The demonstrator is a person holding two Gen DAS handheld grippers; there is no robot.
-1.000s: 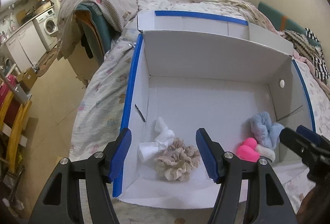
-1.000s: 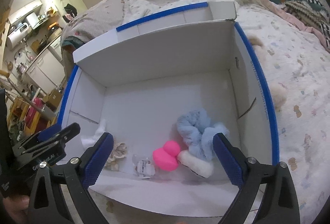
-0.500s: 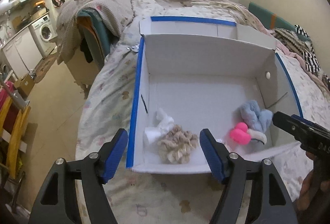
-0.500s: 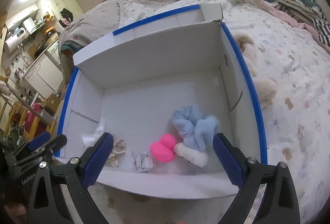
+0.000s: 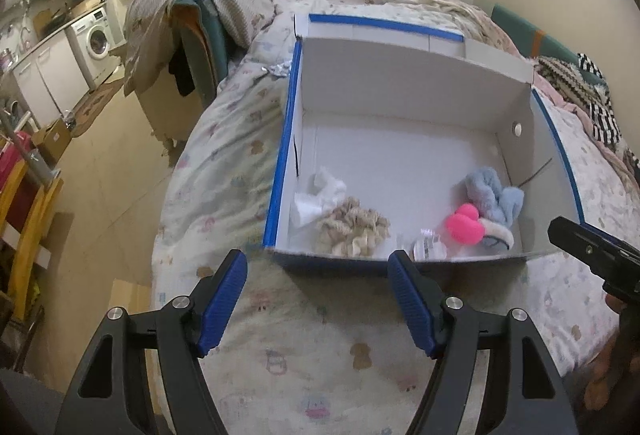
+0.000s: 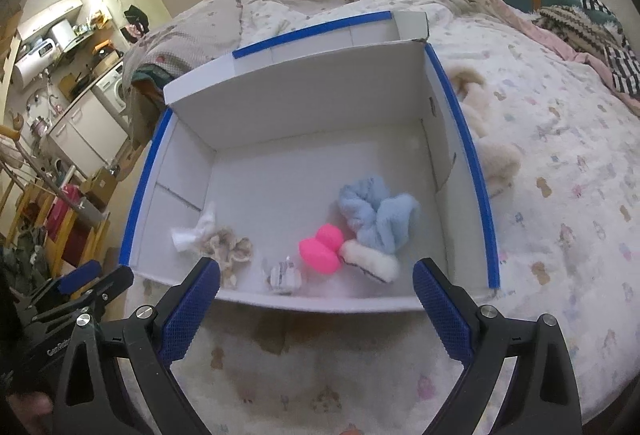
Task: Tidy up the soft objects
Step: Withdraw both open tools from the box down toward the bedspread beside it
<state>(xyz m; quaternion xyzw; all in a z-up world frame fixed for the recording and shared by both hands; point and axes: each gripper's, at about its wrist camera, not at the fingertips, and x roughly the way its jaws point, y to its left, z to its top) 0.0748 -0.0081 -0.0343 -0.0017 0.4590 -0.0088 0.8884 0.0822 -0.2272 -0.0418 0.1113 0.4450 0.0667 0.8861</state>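
- Your left gripper (image 5: 318, 299) hangs over the bed (image 5: 224, 171) with its jaws spread, having just been opening, and nothing sits between them.
- Your right gripper (image 6: 316, 305) is spread wide too, empty, just short of the box (image 6: 320, 305).
- Ahead of both, the box's near wall stands between the jaws and the soft things inside.
- Just past your left gripper lie a beige scrunchie (image 5: 352, 233) and a white cloth (image 5: 316, 197), touching.
- Ahead of your right gripper sit a pink ball (image 6: 320, 249), a white fluffy piece (image 6: 370, 263) and a blue scrunchie (image 6: 378, 213), bunched together.
- A small crumpled wrapper (image 6: 284, 275) lies near the front wall.
- Right of the box, a cream plush toy (image 6: 490, 155) rests on the bed.
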